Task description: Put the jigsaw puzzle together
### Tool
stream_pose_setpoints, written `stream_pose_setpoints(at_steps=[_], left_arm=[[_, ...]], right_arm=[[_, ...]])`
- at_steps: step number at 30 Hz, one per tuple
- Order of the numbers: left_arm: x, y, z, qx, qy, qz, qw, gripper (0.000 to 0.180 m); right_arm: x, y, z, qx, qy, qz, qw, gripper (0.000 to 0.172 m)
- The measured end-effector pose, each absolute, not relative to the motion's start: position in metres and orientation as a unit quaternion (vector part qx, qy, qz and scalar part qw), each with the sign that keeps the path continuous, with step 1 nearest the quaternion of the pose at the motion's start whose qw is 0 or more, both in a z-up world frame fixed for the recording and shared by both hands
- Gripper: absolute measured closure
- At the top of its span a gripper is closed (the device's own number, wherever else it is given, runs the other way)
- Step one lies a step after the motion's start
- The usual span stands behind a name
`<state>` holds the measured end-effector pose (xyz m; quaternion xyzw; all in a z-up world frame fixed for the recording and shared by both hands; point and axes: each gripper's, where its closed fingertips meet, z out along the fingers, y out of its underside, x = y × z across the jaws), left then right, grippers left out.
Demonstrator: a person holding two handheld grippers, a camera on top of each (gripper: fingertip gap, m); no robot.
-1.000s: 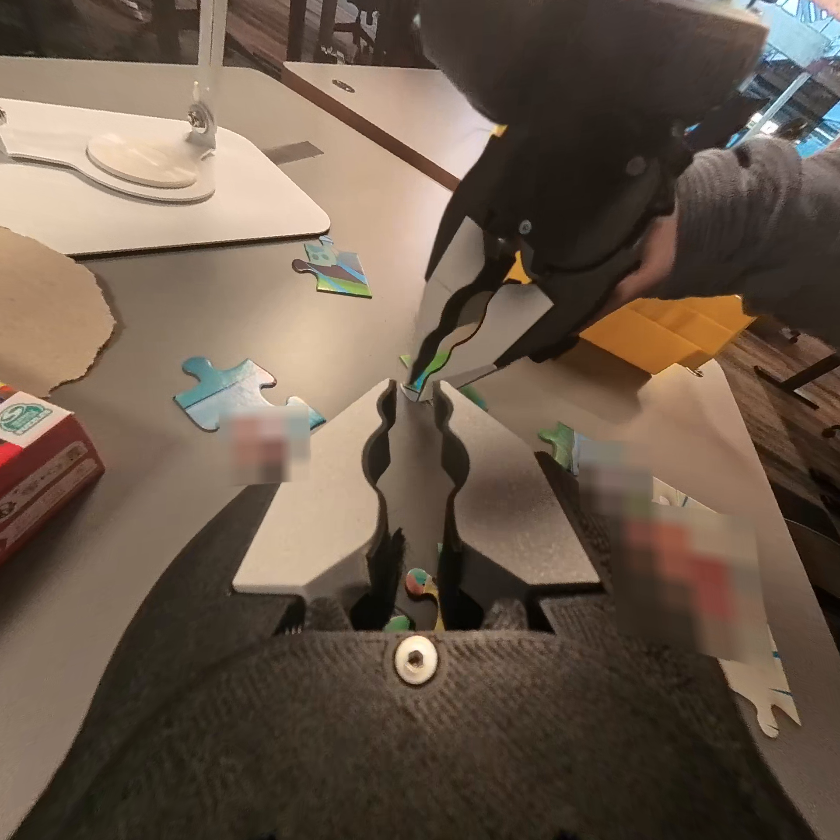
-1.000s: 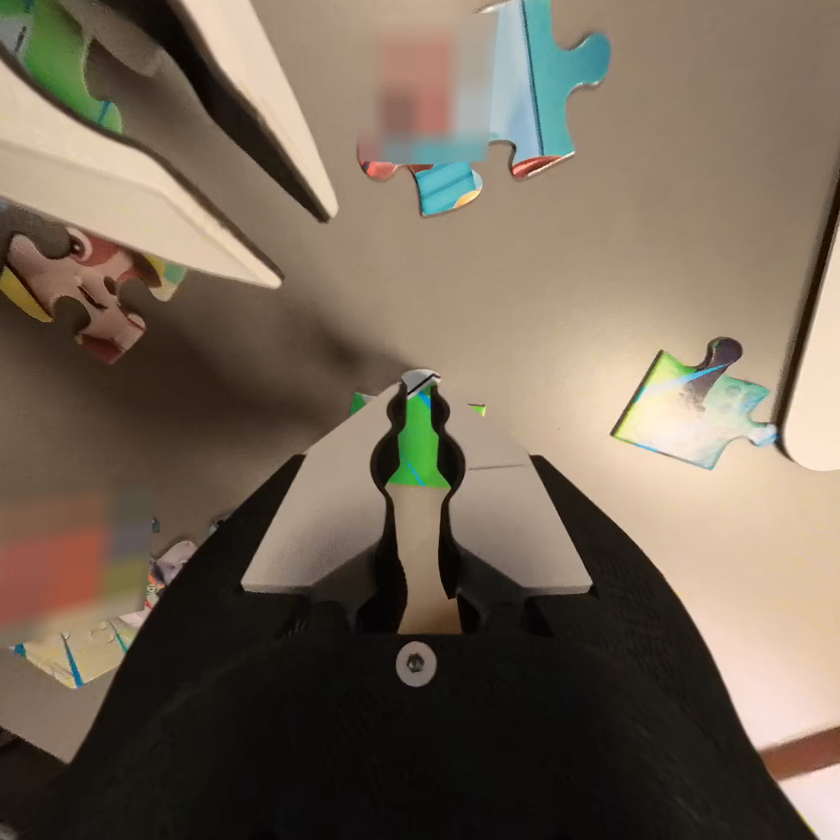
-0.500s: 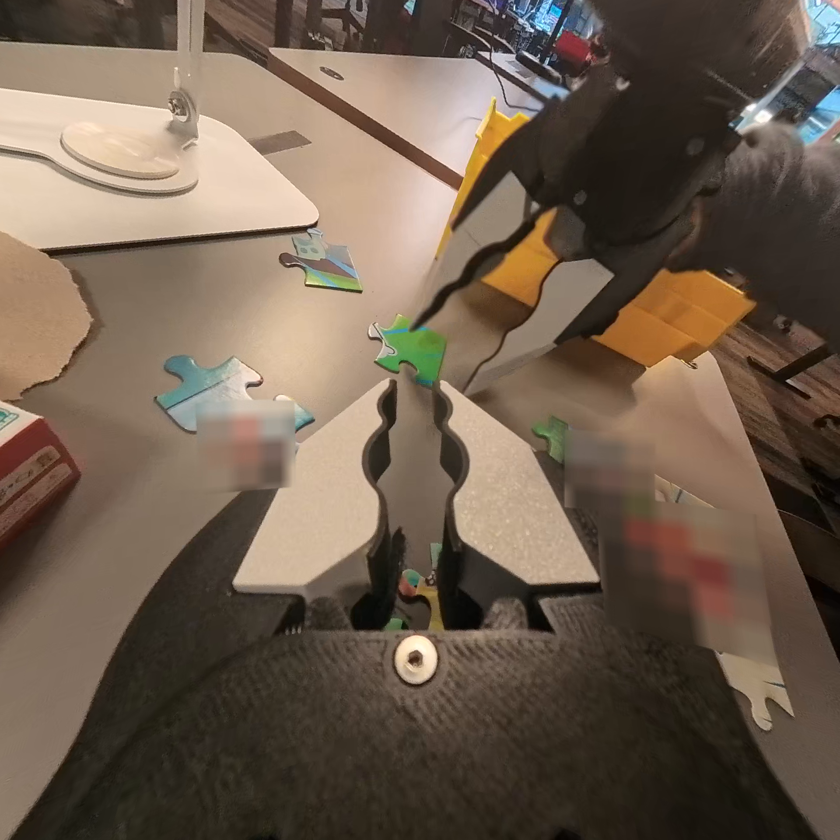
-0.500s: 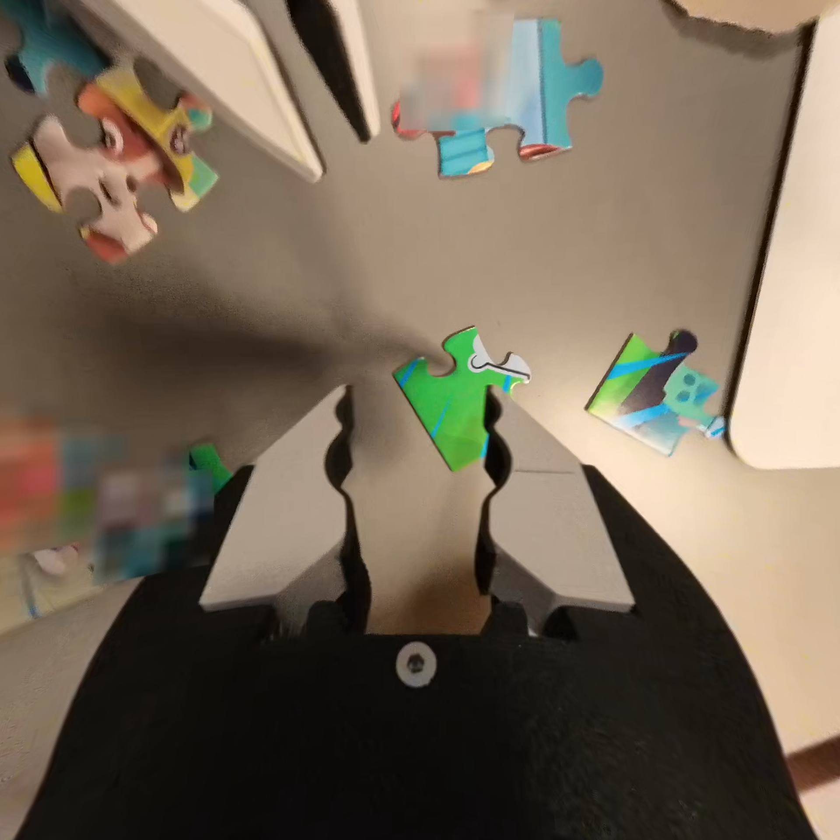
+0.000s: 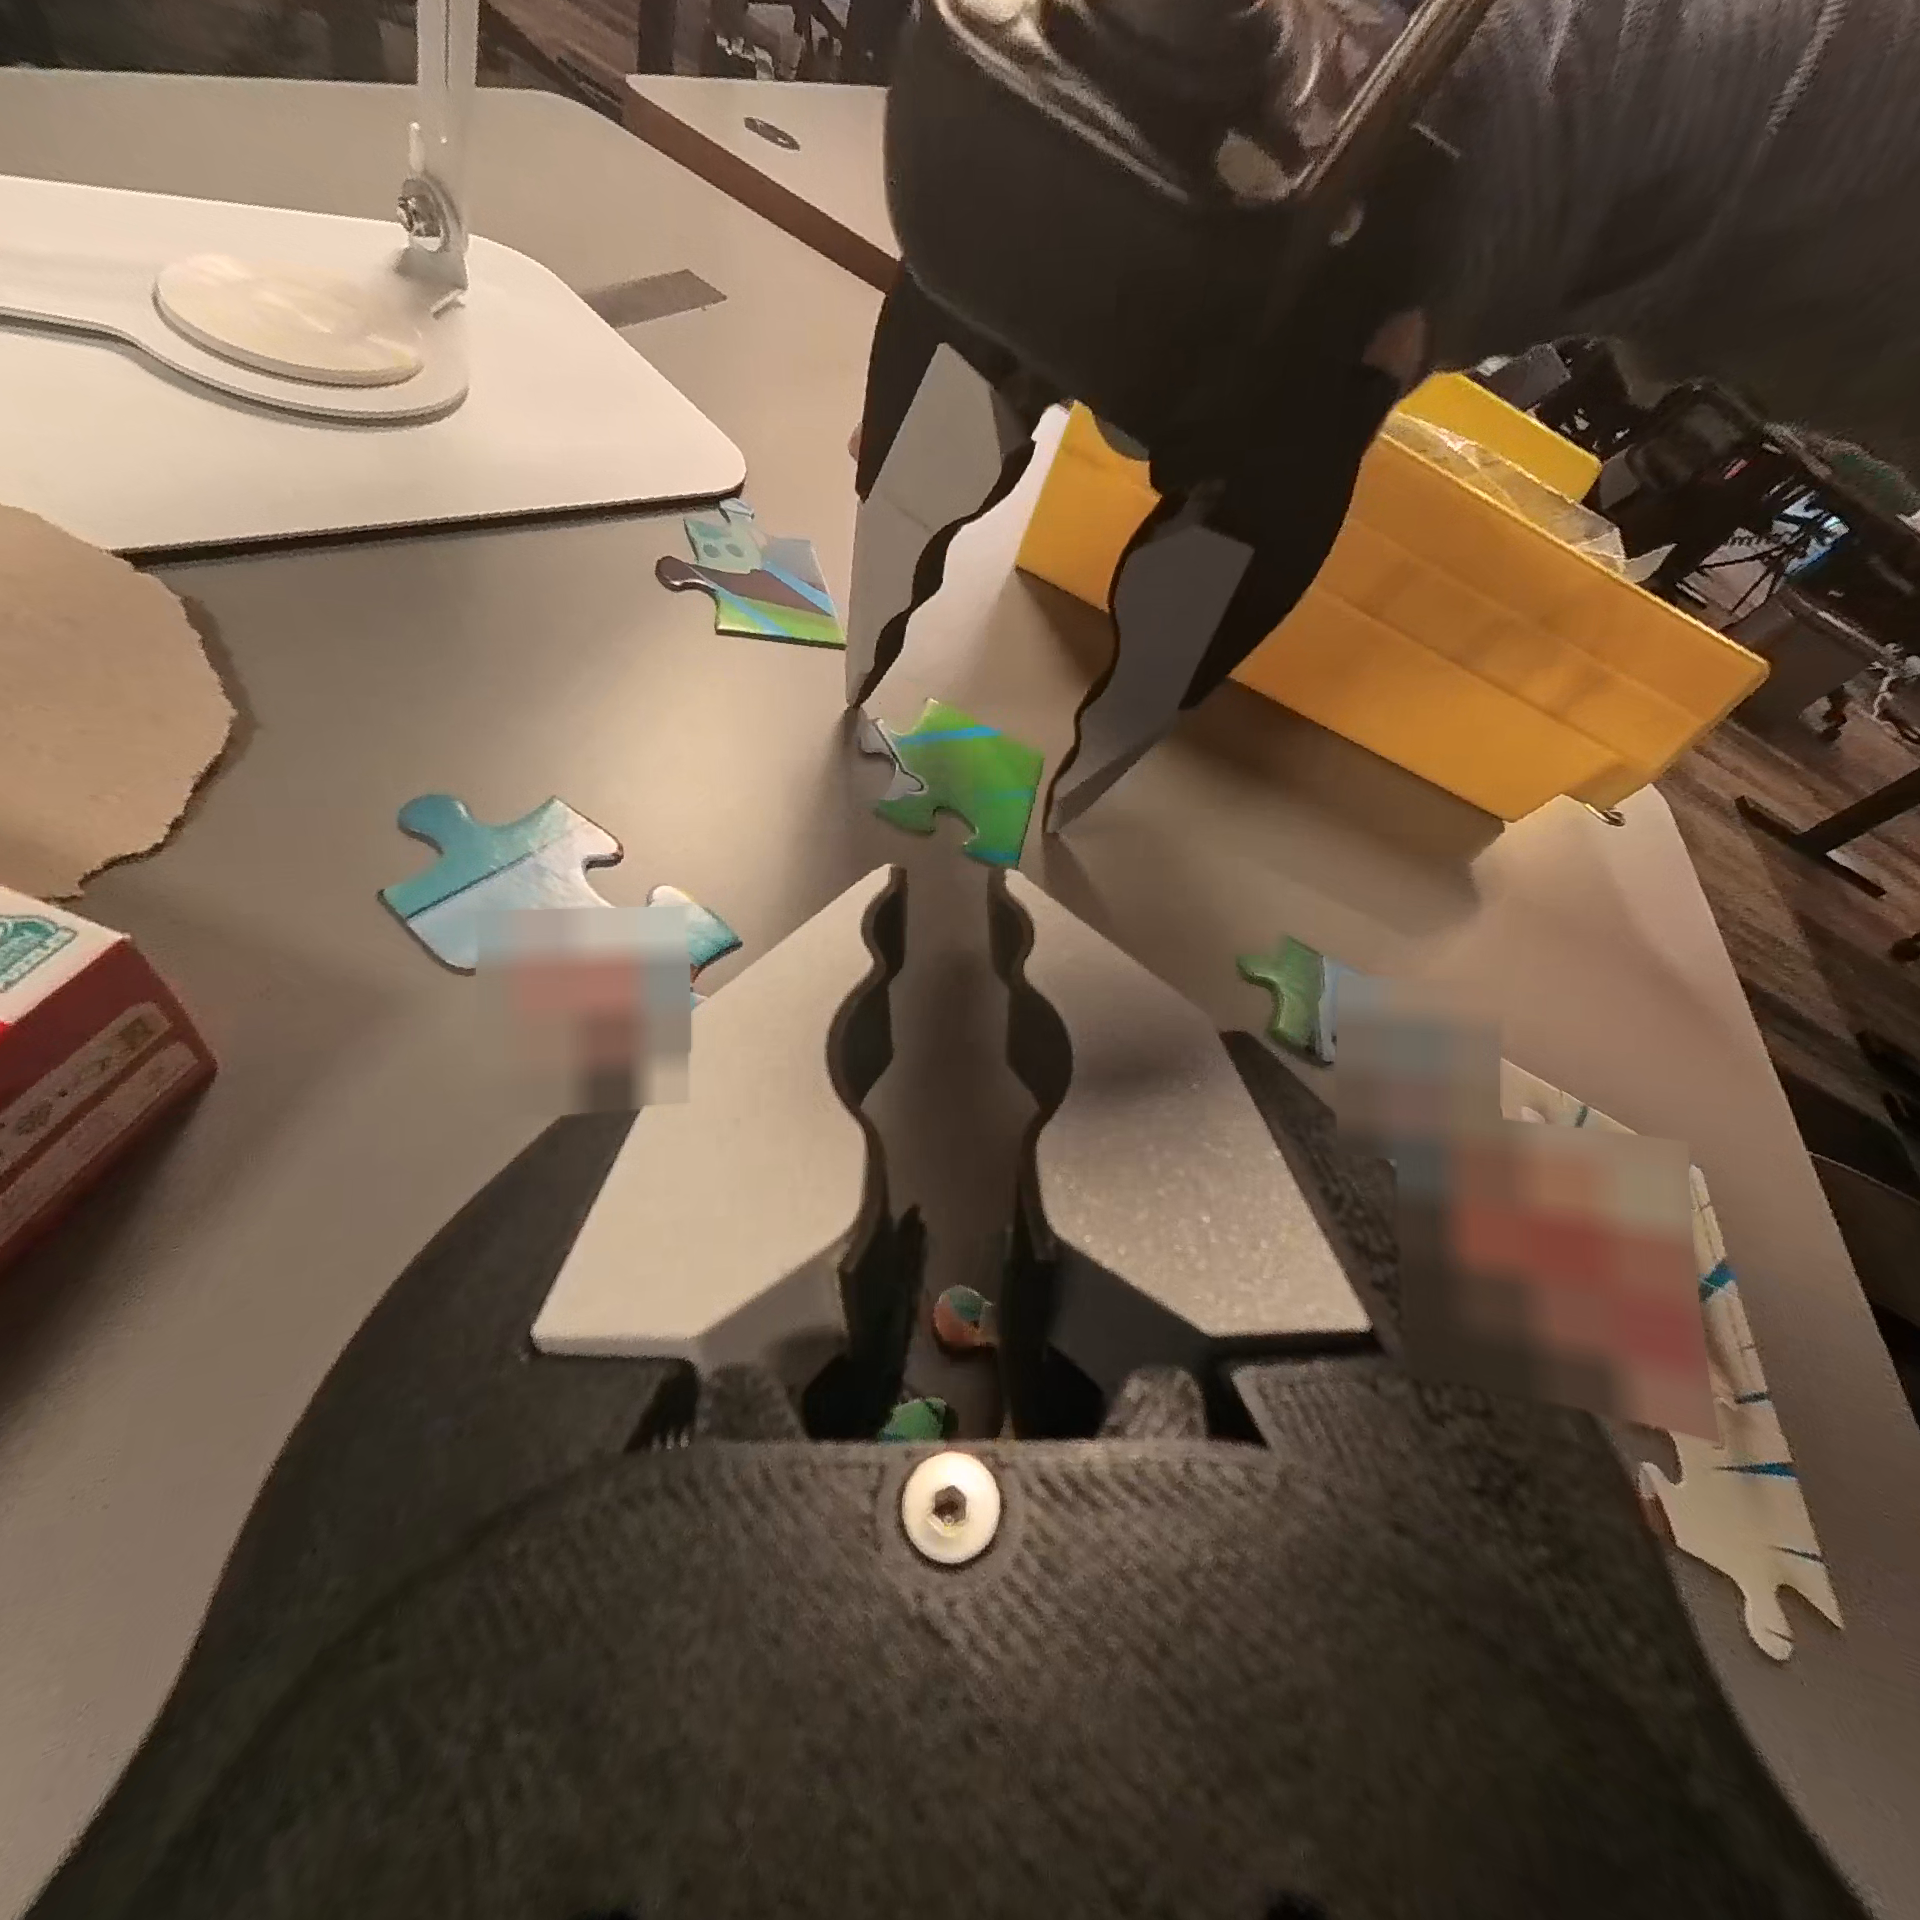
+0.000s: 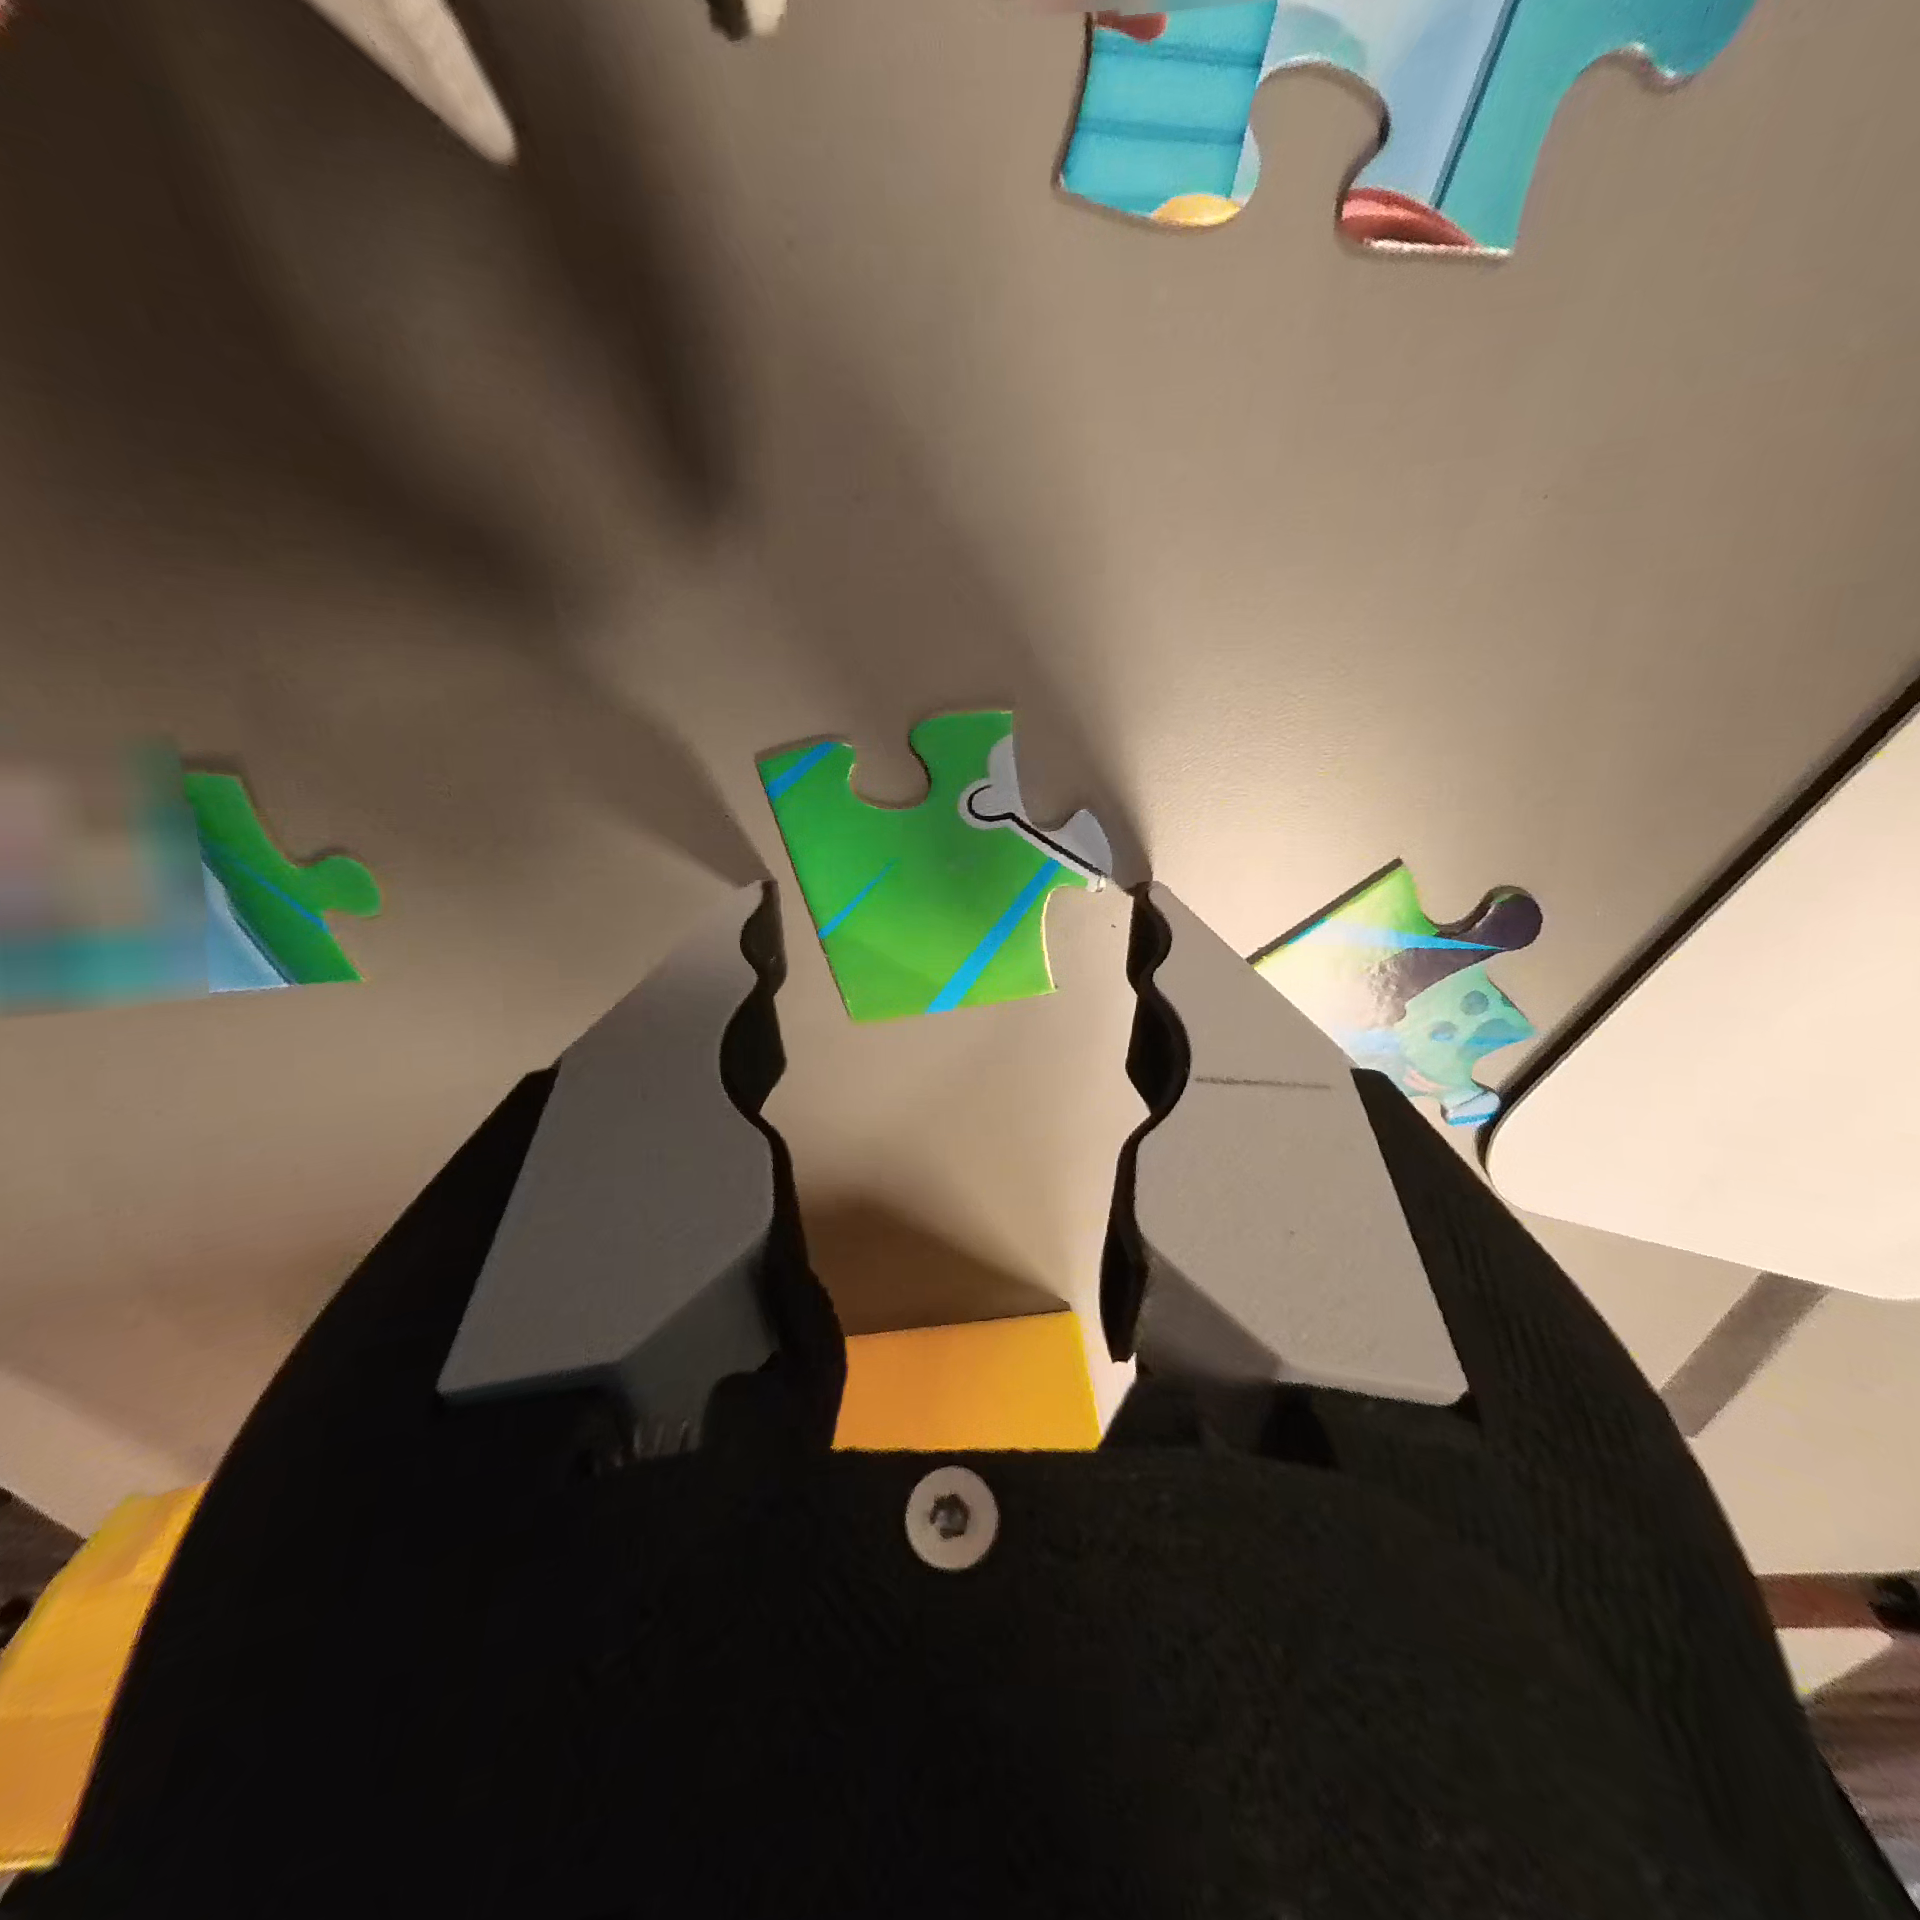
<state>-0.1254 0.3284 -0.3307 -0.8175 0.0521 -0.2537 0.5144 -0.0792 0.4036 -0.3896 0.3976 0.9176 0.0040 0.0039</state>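
A red box [image 5: 73, 1049] and a blue piece [image 5: 499, 883] lie left on the table [image 5: 312, 665]. The left gripper [image 5: 943, 883] hovers, fingers slightly apart, gripping nothing. Right of it, the right gripper [image 6: 951, 899] stands spread wide around a green piece [image 6: 925, 883] lying flat, ungripped, before a yellow bin [image 5: 1382, 623].

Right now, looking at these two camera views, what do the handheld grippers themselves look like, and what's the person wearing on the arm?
Both grippers have a textured black printed body with a pale hex screw at the centre. Each carries two light grey wedge-shaped fingers with wavy black inner pads. The right gripper shows the same build from outside, its black housing studded with small round fasteners. The arm behind it wears a dark grey ribbed knit sleeve.
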Motion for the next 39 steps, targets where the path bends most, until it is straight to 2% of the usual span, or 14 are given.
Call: stream_pose_setpoints(at_steps=[2, 6, 8, 14, 16, 18, 23, 29, 39], left_arm=[[-0.124, 0.329, -0.332, -0.819, 0.055, -0.254, 0.512, 0.166], [-0.118, 0.329, -0.335, -0.823, 0.067, -0.252, 0.504, 0.166], [-0.115, 0.329, -0.335, -0.824, 0.073, -0.252, 0.502, 0.166], [-0.108, 0.329, -0.337, -0.827, 0.086, -0.25, 0.497, 0.165], [-0.106, 0.33, -0.338, -0.827, 0.088, -0.25, 0.496, 0.166], [-0.104, 0.33, -0.338, -0.827, 0.09, -0.25, 0.495, 0.166], [-0.103, 0.329, -0.338, -0.828, 0.094, -0.249, 0.494, 0.166], [-0.108, 0.329, -0.337, -0.826, 0.087, -0.251, 0.497, 0.166], [-0.105, 0.33, -0.339, -0.829, 0.093, -0.25, 0.491, 0.166]], right_arm=[[-0.08, 0.404, -0.389, 0.402, 0.916, 0.002, 0.003, 0.107], [-0.075, 0.397, -0.388, 0.399, 0.917, -0.004, -0.009, 0.128], [-0.073, 0.395, -0.386, 0.39, 0.92, -0.004, -0.045, 0.133], [-0.065, 0.385, -0.386, 0.377, 0.917, -0.02, -0.131, 0.166], [-0.068, 0.388, -0.384, 0.382, 0.911, -0.016, -0.152, 0.155], [-0.071, 0.389, -0.381, 0.406, 0.904, -0.035, -0.131, 0.124], [-0.092, 0.387, -0.376, 0.441, 0.891, -0.091, -0.054, 0.101], [-0.087, 0.394, -0.389, 0.389, 0.921, -0.011, 0.007, 0.104], [-0.083, 0.394, -0.389, 0.38, 0.925, -0.004, -0.005, 0.115]])
